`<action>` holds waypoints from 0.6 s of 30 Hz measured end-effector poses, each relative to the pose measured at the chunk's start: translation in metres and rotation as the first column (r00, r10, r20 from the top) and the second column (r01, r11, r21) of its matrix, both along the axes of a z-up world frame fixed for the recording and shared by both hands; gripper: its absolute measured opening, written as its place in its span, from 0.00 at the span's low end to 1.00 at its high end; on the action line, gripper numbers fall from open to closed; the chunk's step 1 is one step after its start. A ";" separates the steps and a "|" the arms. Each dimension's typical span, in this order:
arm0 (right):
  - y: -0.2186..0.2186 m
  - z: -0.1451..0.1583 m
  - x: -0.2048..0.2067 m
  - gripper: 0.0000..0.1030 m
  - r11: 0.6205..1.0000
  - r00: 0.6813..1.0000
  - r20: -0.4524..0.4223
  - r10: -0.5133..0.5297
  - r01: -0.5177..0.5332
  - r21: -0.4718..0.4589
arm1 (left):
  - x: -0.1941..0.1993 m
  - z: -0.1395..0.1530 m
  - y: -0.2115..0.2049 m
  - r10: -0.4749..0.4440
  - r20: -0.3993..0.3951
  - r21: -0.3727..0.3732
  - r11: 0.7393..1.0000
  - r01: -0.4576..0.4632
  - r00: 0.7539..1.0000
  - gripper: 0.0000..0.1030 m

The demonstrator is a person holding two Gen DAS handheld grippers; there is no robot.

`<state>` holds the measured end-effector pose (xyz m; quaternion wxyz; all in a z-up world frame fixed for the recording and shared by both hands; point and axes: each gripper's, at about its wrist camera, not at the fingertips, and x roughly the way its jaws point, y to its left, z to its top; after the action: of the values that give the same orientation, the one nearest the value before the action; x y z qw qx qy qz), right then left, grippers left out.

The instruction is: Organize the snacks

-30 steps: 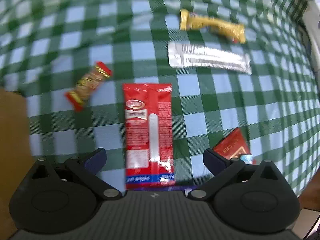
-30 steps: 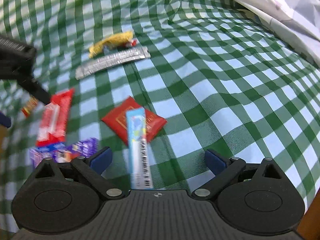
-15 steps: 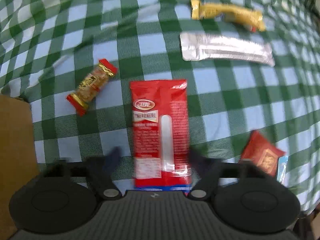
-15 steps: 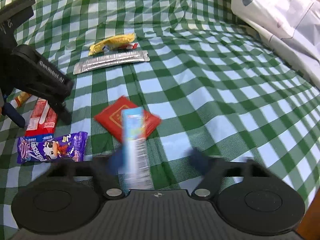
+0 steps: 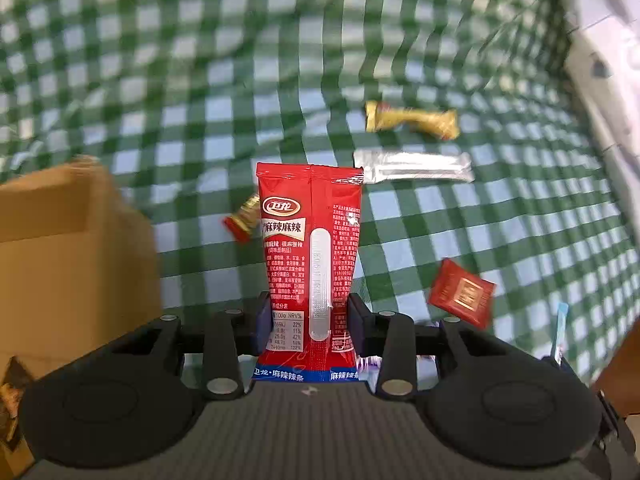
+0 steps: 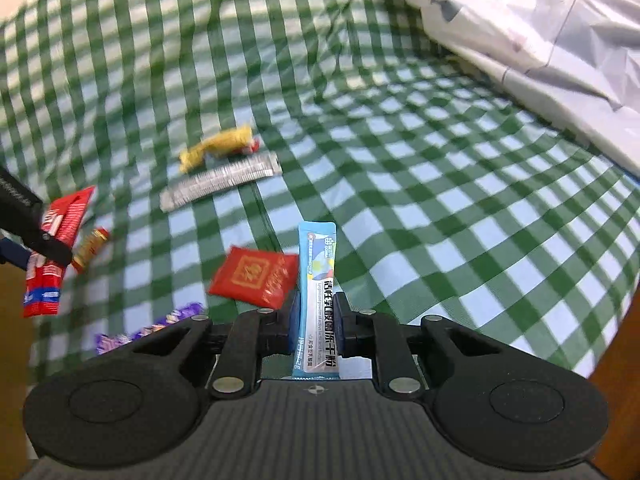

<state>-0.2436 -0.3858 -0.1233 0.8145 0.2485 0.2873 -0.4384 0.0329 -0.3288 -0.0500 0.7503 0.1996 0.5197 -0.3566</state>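
L gripper [image 5: 310,322] pinches red spicy-strip pack [image 5: 310,256], lifted off checked cloth [image 5: 280,80]; R gripper [image 6: 317,322] pinches blue stick sachet [image 6: 318,280]. Cardboard box [image 5: 72,240] at left.

The left gripper [image 5: 310,326], open before, now clamps the red snack pack [image 5: 310,264] and holds it lifted off the checked cloth [image 5: 460,232]. The right gripper [image 6: 316,328] likewise now pinches the blue stick pack [image 6: 318,300], raised.
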 end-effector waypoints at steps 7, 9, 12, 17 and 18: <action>0.061 0.058 -0.019 0.17 0.997 0.993 0.092 0.077 -0.074 -0.029 | -0.046 0.082 0.115 -0.006 0.048 -0.128 0.992 0.012 0.999 0.42; 0.082 0.070 -0.022 0.17 0.994 0.987 0.115 0.109 -0.107 -0.020 | -0.061 0.097 0.153 0.011 0.064 -0.148 0.989 -0.001 0.998 0.42; 0.119 0.085 -0.023 0.17 0.985 0.975 0.146 0.170 -0.171 -0.004 | -0.080 0.108 0.206 0.048 0.101 -0.135 0.990 -0.034 0.994 0.42; 0.183 0.106 -0.015 0.17 0.951 0.935 0.185 0.302 -0.308 0.005 | -0.095 0.111 0.294 0.124 0.078 -0.135 0.984 -0.113 0.989 0.42; 0.198 0.111 -0.012 0.17 0.942 0.925 0.187 0.330 -0.337 0.002 | -0.097 0.112 0.312 0.140 0.078 -0.135 0.983 -0.128 0.987 0.42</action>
<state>-0.2557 -0.1877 -0.0122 0.8959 0.2495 0.2562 -0.2638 -0.0640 -0.0170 0.0624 0.8060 0.1305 0.4743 -0.3291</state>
